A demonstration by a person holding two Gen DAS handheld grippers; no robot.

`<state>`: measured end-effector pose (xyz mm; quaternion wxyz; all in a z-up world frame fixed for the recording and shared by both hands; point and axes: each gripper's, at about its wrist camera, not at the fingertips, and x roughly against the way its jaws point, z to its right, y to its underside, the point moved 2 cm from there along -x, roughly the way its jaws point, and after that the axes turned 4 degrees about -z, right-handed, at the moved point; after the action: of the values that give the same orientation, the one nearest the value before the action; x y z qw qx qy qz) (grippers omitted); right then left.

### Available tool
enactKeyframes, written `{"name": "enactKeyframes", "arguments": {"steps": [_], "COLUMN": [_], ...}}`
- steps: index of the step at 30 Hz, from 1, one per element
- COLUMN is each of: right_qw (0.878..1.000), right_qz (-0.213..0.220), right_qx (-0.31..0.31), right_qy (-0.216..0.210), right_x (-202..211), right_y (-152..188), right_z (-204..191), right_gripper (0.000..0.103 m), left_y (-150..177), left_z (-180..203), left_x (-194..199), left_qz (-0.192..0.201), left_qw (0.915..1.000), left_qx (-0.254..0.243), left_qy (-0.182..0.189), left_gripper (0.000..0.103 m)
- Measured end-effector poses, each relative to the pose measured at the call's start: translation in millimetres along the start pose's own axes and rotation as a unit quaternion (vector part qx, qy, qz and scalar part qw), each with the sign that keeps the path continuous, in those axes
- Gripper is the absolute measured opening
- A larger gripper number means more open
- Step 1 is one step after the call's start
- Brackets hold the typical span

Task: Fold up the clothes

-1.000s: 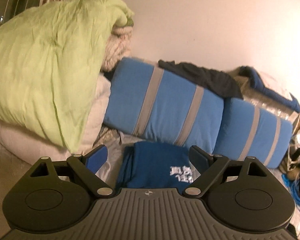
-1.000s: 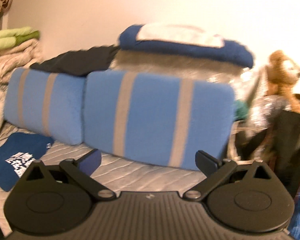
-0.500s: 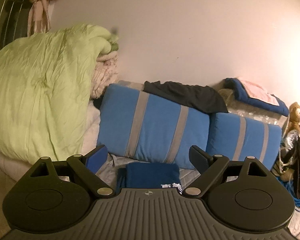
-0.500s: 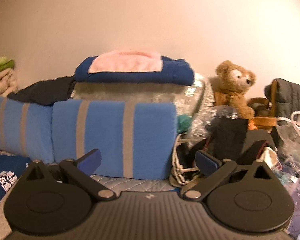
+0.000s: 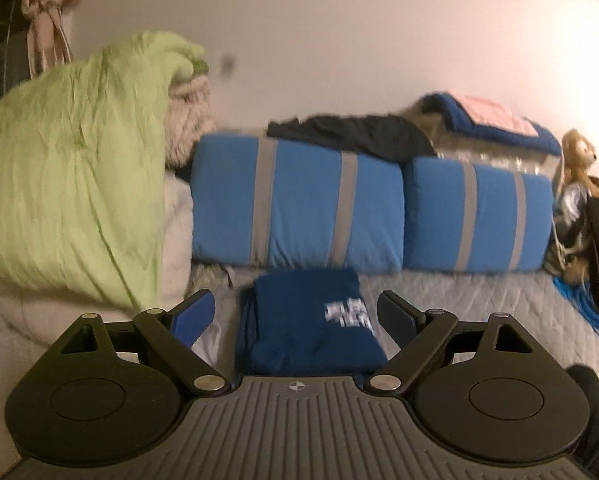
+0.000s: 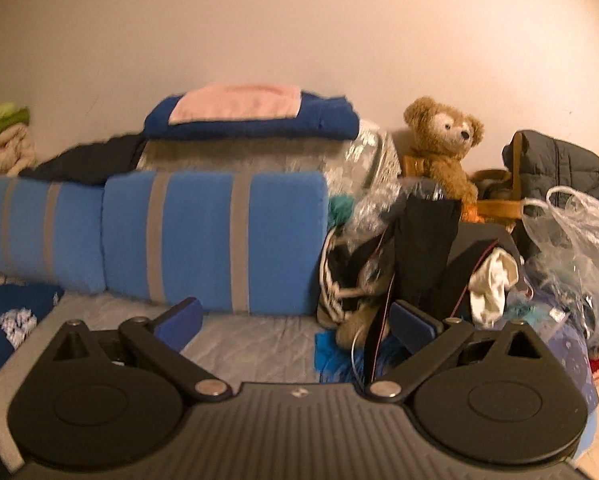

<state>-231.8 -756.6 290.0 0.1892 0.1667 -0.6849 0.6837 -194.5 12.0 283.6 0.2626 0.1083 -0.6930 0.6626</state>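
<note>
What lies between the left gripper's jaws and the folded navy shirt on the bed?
Nothing. In the left wrist view, the left gripper is open with the folded navy shirt directly ahead between its jaws; only bare grey quilted bedding flanks it.

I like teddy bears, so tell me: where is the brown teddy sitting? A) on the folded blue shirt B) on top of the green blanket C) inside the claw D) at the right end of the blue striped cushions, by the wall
D: the teddy bear sits against the wall just past the right end of the blue striped cushions, above a heap of bags, well away from the folded blue shirt.
</note>
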Motion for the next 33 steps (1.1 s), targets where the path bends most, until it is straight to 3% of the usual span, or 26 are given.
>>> {"name": "enactKeyframes", "arguments": {"steps": [8, 13, 33], "right_qw": [0.995, 0.990, 0.982], "right_qz": [-0.088, -0.121, -0.158], "right_qx": [0.045, 0.053, 0.059], "right_qy": [0.014, 0.040, 0.083], "right_x": [-28, -63, -134], "right_y": [63, 89, 118], "right_z": [-49, -79, -117], "right_gripper": [0.103, 0.103, 0.103], "left_y": [44, 65, 109], "left_z": [5, 9, 24], "left_x": [-45, -81, -173], "left_qz": [-0.054, -0.078, -0.132], "left_qw": [0.9972, 0.9946, 0.9897], "left_qx": [0.040, 0.063, 0.055], "left_qy": [0.033, 0.026, -0.016], "left_gripper": [0.089, 0.089, 0.089]}}
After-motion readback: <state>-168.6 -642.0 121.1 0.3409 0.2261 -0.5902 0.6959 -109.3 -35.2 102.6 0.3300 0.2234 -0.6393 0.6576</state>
